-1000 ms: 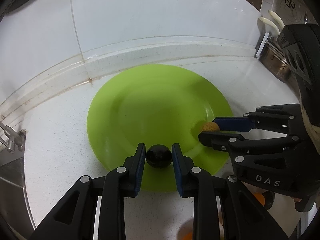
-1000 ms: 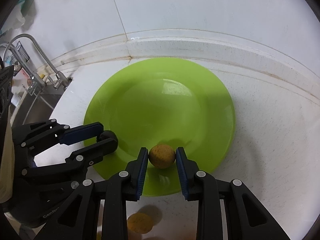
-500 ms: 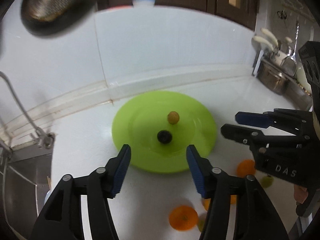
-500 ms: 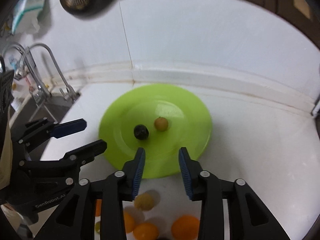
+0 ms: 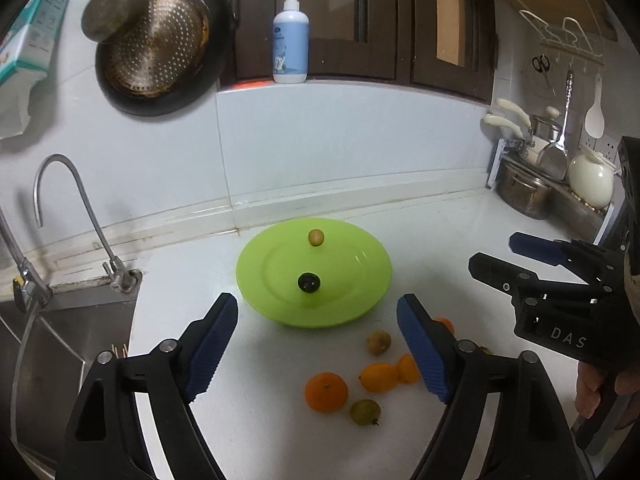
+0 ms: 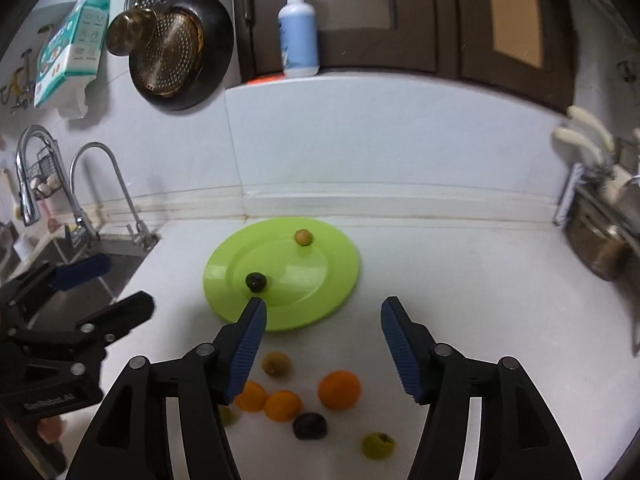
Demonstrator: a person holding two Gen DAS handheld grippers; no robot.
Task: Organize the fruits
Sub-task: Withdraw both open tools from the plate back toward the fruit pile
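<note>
Beyond both grippers' spread fingers, two fruits lie on the plate.

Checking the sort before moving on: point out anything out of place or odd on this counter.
Nothing is spilled or broken. Only two fruits, a dark one and a small yellow-brown one, lie on the green plate. The rest sit loose on the counter in front of it, including an orange and another dark fruit. Both claws are open and empty.

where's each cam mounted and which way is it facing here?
Left wrist: on the left gripper, aimed over the counter at the green plate; own open fingers below, right gripper at right edge.
Right wrist: on the right gripper, same aim; left gripper at left edge.
Shared: plate, dark fruit, faucet, soap bottle.
</note>
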